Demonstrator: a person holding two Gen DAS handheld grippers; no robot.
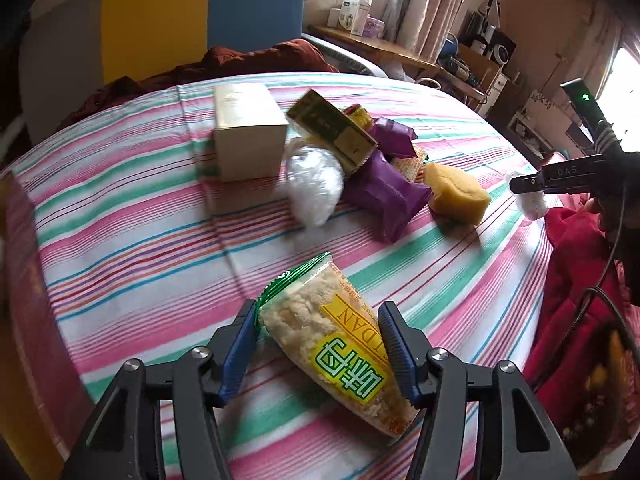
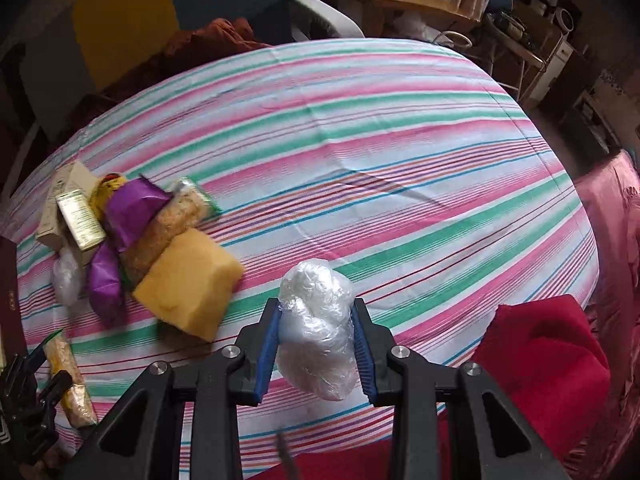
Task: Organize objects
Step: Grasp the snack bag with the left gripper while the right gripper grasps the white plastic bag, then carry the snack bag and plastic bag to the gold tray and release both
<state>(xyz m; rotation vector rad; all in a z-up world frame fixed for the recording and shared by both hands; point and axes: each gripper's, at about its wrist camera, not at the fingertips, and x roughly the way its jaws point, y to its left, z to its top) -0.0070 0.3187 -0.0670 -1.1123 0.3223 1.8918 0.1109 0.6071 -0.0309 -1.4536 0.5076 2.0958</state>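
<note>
A clear snack packet [image 1: 328,344] with a green edge and a yellow label lies tilted on the striped sheet [image 1: 140,248], between my left gripper's jaws. The left gripper [image 1: 318,312] has both blue pads against the packet's sides. In the right wrist view that gripper [image 2: 44,364] sits at the lower left with the packet [image 2: 70,376]. My right gripper [image 2: 316,308] is shut on a crumpled clear plastic bag [image 2: 316,336], held just above the sheet. From the left wrist view the right gripper [image 1: 520,188] shows at the far right with the white bag [image 1: 530,204] in its tips.
A heap sits mid-sheet: a cream box [image 1: 248,136], a green-gold box [image 1: 332,128], purple packets [image 1: 384,196], a yellow sponge [image 1: 456,192] and a second plastic bag [image 1: 314,184]. A red cloth [image 2: 540,352] lies at the near right edge.
</note>
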